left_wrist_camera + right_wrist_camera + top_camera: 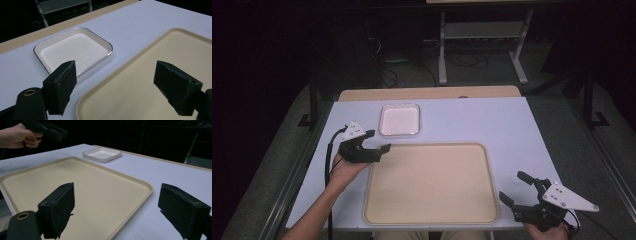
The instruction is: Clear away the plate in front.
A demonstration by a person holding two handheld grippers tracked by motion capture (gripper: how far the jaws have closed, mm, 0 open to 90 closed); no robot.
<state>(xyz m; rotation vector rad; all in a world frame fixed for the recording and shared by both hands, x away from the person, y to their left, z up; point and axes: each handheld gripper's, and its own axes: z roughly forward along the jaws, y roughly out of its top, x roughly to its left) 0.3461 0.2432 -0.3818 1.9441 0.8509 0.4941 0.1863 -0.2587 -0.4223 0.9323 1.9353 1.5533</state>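
A large beige tray (432, 184) lies empty at the front middle of the white table (492, 120). Behind its left corner sits a small white square dish (399, 119), also empty. My left gripper (378, 141) hovers open over the tray's far left corner, close to the dish. In the left gripper view the dish (73, 50) and the tray (150, 82) lie beyond the spread jaws. My right gripper (516, 188) stands open just off the tray's near right corner. The right gripper view looks across the tray (75, 187) to the dish (102, 154) and the left gripper (58, 133), held in a hand.
A wooden strip (427, 93) runs along the table's far edge. Beyond it stand a white metal rack frame (482, 35) and cables on a dark floor. Bare tabletop stretches to the right of the dish and tray.
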